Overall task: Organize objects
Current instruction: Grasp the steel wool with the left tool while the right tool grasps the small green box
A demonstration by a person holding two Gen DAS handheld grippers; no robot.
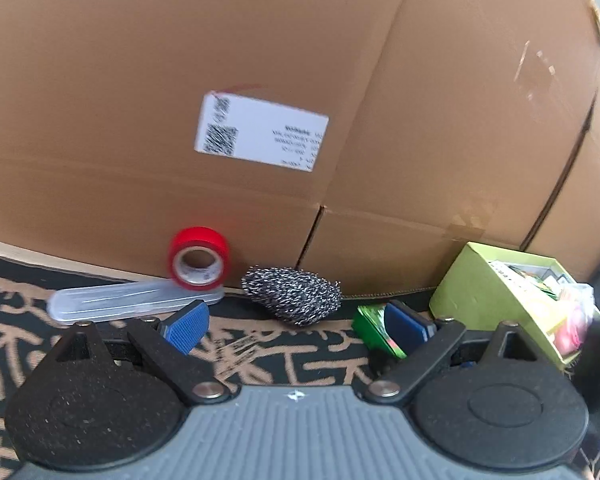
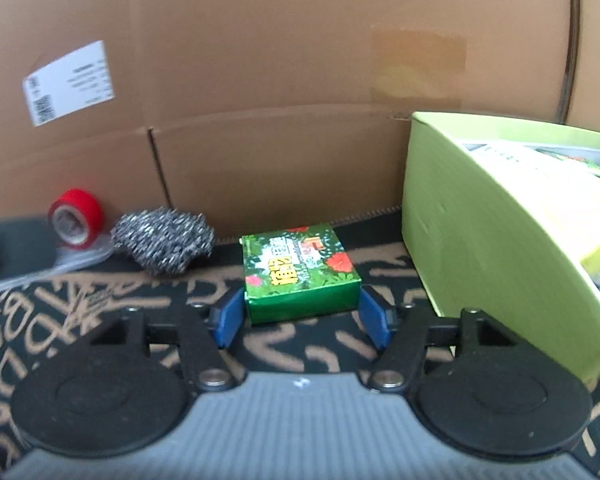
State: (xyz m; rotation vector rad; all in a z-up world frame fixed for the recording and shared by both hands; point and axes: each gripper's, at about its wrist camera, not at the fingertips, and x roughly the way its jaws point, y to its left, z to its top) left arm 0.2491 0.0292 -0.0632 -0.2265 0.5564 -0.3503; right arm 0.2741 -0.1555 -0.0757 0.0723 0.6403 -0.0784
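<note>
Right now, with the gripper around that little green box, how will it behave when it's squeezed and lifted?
The green box looks like thin printed card, so probably light and apt to dent under a hard squeeze. Its flat sides face the right gripper's pads squarely, so it should hold without rolling. The glossy print may be slightly slippery.

Soft, even daylight is falling across both my views, throwing only faint shadows under things. Motion blur is smearing my left view: the red roll of tape point(image 1: 199, 258), the clear plastic case point(image 1: 134, 302) and the white printed label point(image 1: 261, 136) are streaking sideways. The fisheye is bowing the tall brown cardboard box point(image 2: 280, 80) and darkening the corners. A pale glare patch is shining on that cardboard in my right view.
</note>
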